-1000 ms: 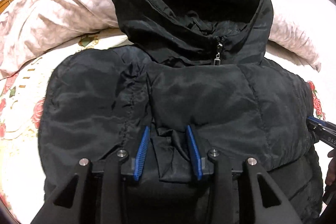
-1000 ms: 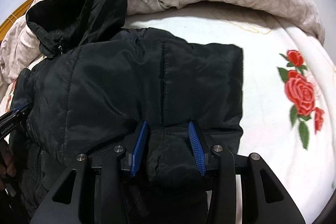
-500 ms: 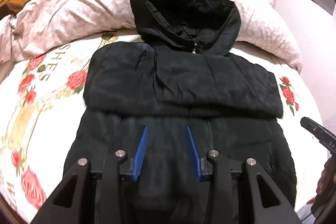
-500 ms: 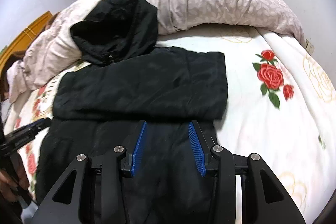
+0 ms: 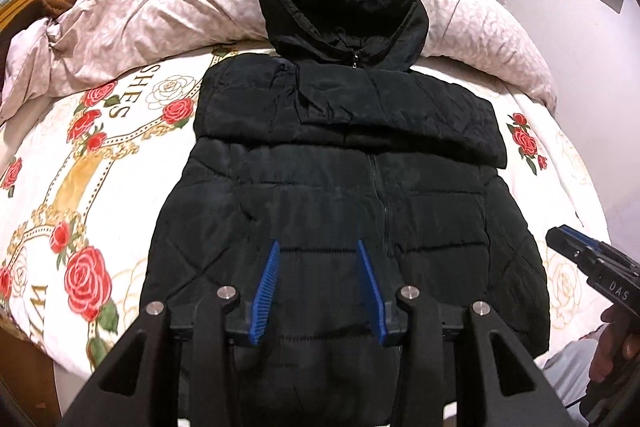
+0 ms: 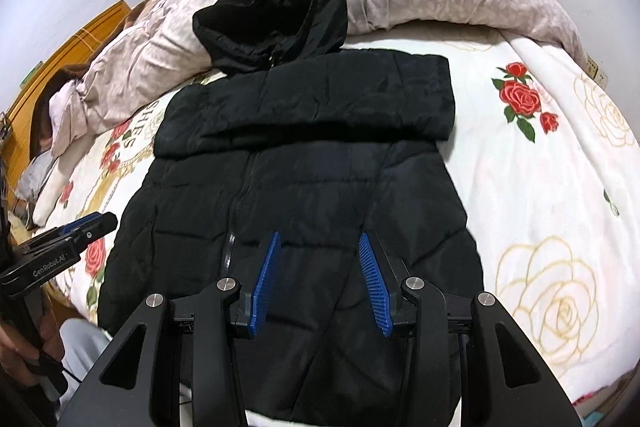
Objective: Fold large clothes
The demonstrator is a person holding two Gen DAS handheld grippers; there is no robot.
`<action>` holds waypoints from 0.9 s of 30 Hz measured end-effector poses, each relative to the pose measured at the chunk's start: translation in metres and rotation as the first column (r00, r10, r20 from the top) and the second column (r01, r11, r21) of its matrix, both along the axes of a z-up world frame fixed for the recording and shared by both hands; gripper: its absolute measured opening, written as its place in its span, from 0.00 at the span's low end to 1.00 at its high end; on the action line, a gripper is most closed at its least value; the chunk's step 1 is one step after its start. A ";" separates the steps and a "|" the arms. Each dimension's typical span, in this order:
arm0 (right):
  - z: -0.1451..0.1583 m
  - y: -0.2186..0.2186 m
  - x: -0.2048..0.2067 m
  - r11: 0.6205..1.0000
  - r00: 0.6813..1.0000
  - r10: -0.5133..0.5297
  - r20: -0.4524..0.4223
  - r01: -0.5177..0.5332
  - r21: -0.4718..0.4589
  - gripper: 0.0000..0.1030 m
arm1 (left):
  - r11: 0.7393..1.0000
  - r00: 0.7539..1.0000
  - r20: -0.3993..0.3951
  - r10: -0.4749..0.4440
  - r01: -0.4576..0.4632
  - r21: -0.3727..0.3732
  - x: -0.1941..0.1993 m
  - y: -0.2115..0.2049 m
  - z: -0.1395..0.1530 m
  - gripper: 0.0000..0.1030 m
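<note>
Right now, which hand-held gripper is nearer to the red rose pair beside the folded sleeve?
Right. The right hand-held gripper hovers over the jacket's rose-side half; the left hand-held gripper hovers farther across, from the rose pair.

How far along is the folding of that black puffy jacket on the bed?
Done: both sleeves lie folded across the chest of the jacket, below the hood. In hand: nothing; the left gripper and right gripper hover open above the lower half. Left: the body is unfolded, hem near the bed edge, hood out.
</note>
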State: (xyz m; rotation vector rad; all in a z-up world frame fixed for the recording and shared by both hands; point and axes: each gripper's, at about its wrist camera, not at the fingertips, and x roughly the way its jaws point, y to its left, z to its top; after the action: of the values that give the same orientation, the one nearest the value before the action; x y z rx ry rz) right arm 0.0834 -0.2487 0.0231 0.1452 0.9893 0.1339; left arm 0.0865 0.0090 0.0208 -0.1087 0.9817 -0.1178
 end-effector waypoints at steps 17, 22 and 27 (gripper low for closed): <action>0.011 0.012 0.000 0.999 0.999 0.032 0.006 -0.031 -0.013 0.41 | 1.000 1.000 0.011 -0.009 0.009 0.000 -0.002 -0.005 0.013 0.42; 0.007 0.015 0.013 0.999 0.999 0.042 -0.005 -0.042 -0.018 0.41 | 1.000 1.000 -0.010 -0.005 0.005 -0.004 0.008 -0.004 0.003 0.43; 0.001 0.019 0.030 0.998 0.998 0.059 -0.021 -0.060 -0.018 0.42 | 1.000 1.000 -0.026 -0.003 0.003 -0.008 0.023 -0.001 -0.004 0.44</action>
State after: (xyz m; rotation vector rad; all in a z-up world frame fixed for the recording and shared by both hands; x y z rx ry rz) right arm 0.1134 -0.2296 0.0240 0.1003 1.0151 0.1782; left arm 0.1095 0.0080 0.0164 -0.1161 1.0074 -0.1231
